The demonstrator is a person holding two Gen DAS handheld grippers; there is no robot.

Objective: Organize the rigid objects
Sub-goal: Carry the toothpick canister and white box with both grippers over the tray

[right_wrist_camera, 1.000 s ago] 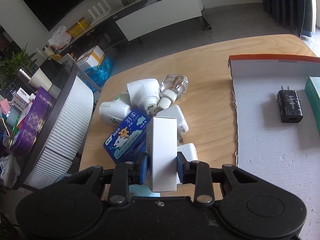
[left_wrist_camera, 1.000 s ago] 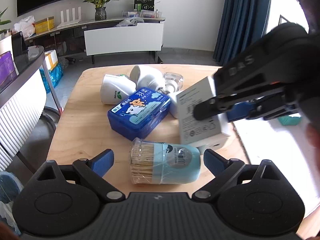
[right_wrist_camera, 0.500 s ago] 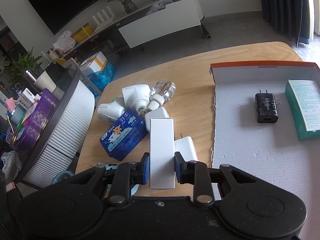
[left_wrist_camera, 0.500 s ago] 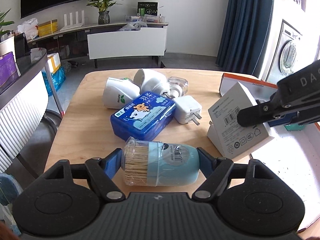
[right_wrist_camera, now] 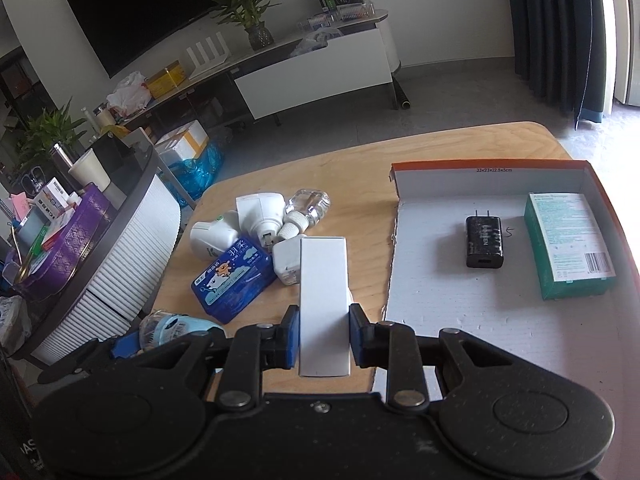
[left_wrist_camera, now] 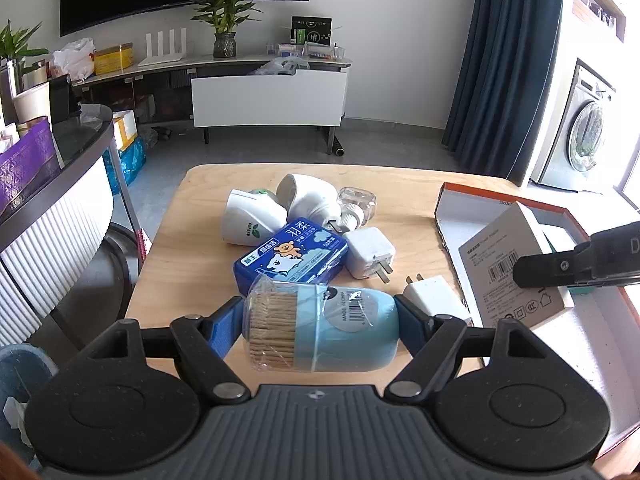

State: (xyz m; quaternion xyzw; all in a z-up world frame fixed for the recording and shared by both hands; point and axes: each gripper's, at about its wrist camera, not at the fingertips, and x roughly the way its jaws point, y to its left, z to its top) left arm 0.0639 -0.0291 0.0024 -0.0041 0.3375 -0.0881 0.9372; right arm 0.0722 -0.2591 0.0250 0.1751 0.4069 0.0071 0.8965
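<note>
My left gripper [left_wrist_camera: 320, 320] is shut on a light blue toothpick jar [left_wrist_camera: 324, 328], held sideways above the wooden table [left_wrist_camera: 192, 256]. My right gripper [right_wrist_camera: 324, 332] is shut on a white box [right_wrist_camera: 323, 304]; the box also shows in the left wrist view [left_wrist_camera: 508, 268] over the left part of the orange-rimmed tray [right_wrist_camera: 480, 166]. On the table lie a blue floss box [left_wrist_camera: 290, 256], two white plug-in devices [left_wrist_camera: 252, 220], a clear bottle [left_wrist_camera: 356, 204] and two white chargers [left_wrist_camera: 370, 252]. The tray holds a black charger [right_wrist_camera: 483, 242] and a green box [right_wrist_camera: 568, 244].
A white ribbed round cabinet [right_wrist_camera: 120, 248] stands left of the table. A low TV console [left_wrist_camera: 268, 96] is across the floor behind. The tray's white floor [right_wrist_camera: 460, 320] between its left edge and the black charger is bare.
My left gripper closed on the toothpick jar and lifted it. My right gripper carried the white box rightward from above the pile toward the tray.
</note>
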